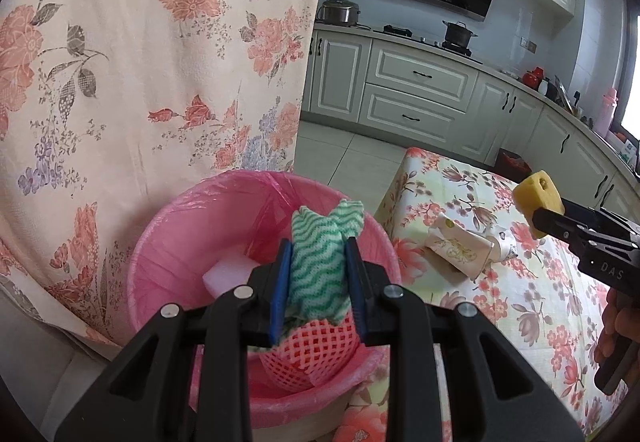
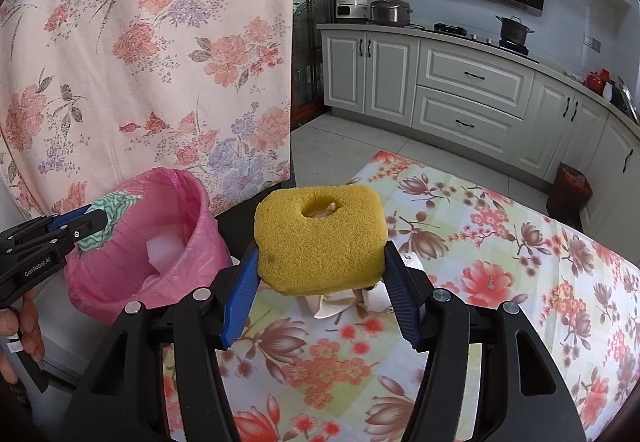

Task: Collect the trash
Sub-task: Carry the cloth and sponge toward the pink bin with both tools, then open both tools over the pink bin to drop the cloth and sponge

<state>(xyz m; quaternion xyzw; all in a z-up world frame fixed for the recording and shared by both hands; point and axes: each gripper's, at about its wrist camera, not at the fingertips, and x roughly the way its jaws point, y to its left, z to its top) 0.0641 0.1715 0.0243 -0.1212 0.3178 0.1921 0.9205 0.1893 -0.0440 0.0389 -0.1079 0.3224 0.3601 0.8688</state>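
Holding, L gripper [image 1: 318, 274]: jaws narrow, clamped on green-white wavy cloth [image 1: 320, 254], over pink-lined bin [image 1: 168, 242].
R gripper [image 2: 320, 282]: half-open, pinching yellow sponge [image 2: 320, 242] above floral tablecloth [image 2: 520, 282].
Writing: "GenRobot.AI" on L body; "DAS" on R body.

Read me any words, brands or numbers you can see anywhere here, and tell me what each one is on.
"GenRobot.AI": side of the left gripper, seen from the right wrist.
"DAS": body of the right gripper, seen from the left wrist; the rest is cut off.
Nothing else is readable.
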